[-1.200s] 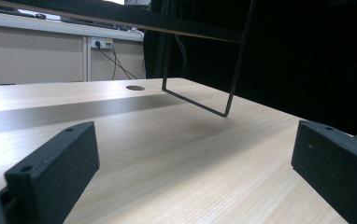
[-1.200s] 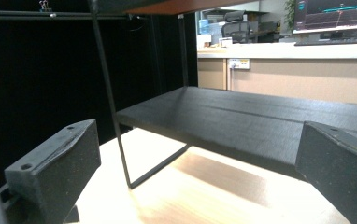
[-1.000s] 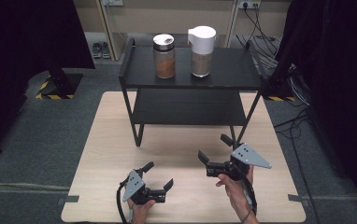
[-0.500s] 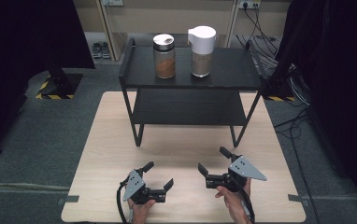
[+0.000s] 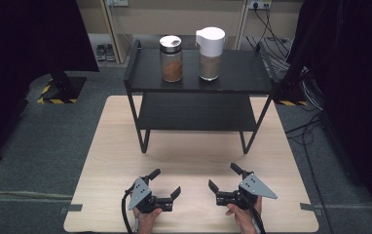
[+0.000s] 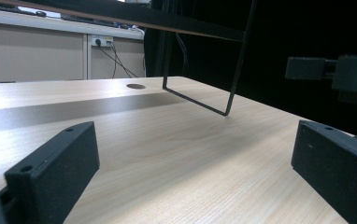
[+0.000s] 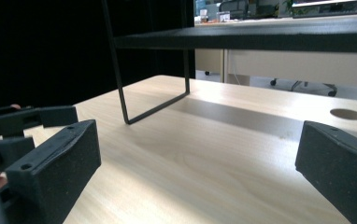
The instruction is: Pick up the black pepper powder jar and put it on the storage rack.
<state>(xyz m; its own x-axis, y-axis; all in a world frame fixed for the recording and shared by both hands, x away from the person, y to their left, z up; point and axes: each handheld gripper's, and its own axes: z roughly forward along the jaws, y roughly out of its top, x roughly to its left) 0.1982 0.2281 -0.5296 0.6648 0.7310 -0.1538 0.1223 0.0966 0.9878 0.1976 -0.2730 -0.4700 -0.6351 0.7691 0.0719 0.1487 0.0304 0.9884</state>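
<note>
Your high view looks forward and down over the whole desk [image 5: 106, 146] toward the black two-tier shelf [image 5: 198, 83]. Your left tool view sits low, close to the desk top, and faces across it toward the right tool [image 6: 335, 72]. Your right tool view, equally low, faces the opposite way. All three views share the shelf's wire legs [image 7: 120, 70] and the desk.

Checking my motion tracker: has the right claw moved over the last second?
Yes. The right claw has drawn back toward the person, away from the black shelf rack's near legs, and now sits level with the left claw.
</note>
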